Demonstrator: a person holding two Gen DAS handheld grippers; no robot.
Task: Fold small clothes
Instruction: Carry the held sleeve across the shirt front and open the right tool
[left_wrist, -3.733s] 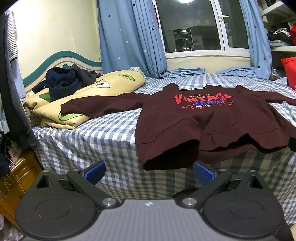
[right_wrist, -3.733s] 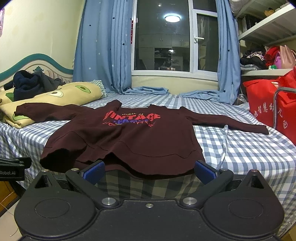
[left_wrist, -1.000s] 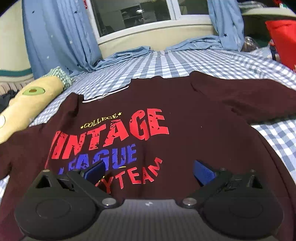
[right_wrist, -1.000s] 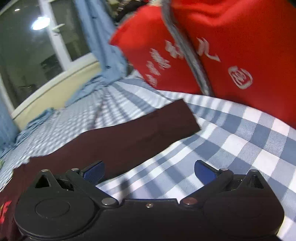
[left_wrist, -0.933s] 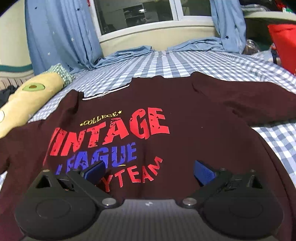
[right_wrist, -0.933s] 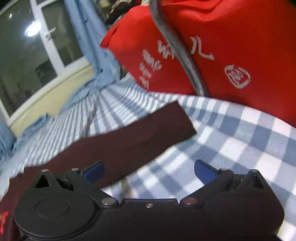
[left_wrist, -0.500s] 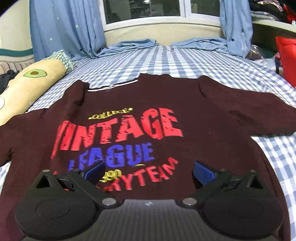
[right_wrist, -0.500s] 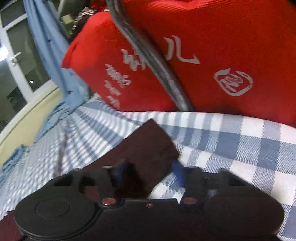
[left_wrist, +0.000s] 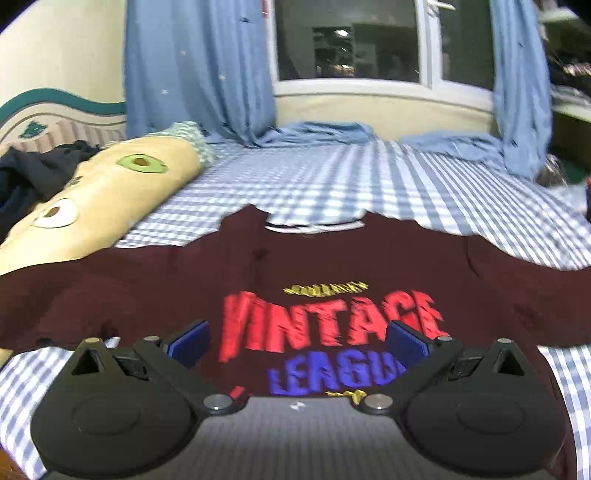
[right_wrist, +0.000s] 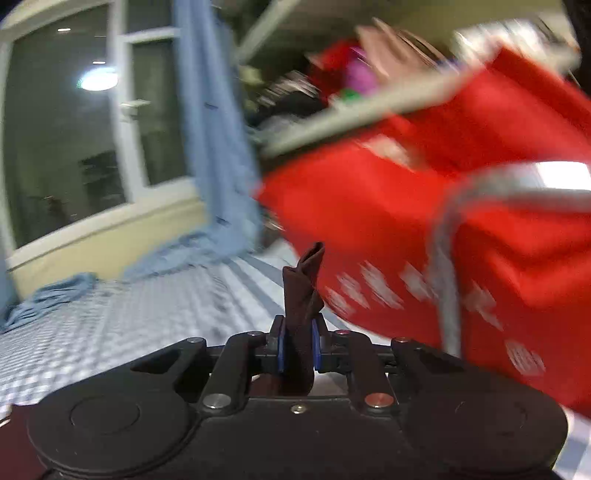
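Note:
A maroon sweatshirt (left_wrist: 295, 266) with a red and blue "VINTAGE LEAGUE" print lies face up on the checked bed (left_wrist: 332, 177), collar towards the window. My left gripper (left_wrist: 297, 339) hovers open above the chest print, nothing between its blue pads. In the right wrist view my right gripper (right_wrist: 297, 343) has the end of the sweatshirt's sleeve (right_wrist: 303, 280) pinched between its pads. Its jaws are still closing on the cloth, and the cuff sticks up in a crumpled fold above them. The picture is blurred by motion.
A red bag (right_wrist: 424, 221) with a grey handle stands close on the right of the held sleeve. A yellow avocado-print pillow (left_wrist: 110, 199) and dark clothes (left_wrist: 29, 173) lie at the bed's left. Blue curtains (left_wrist: 199, 74) hang at the window behind.
My right gripper went from wide open over the flat sleeve end to closed on it and raised it off the bed. My left gripper rose and drew back, so the collar now shows.

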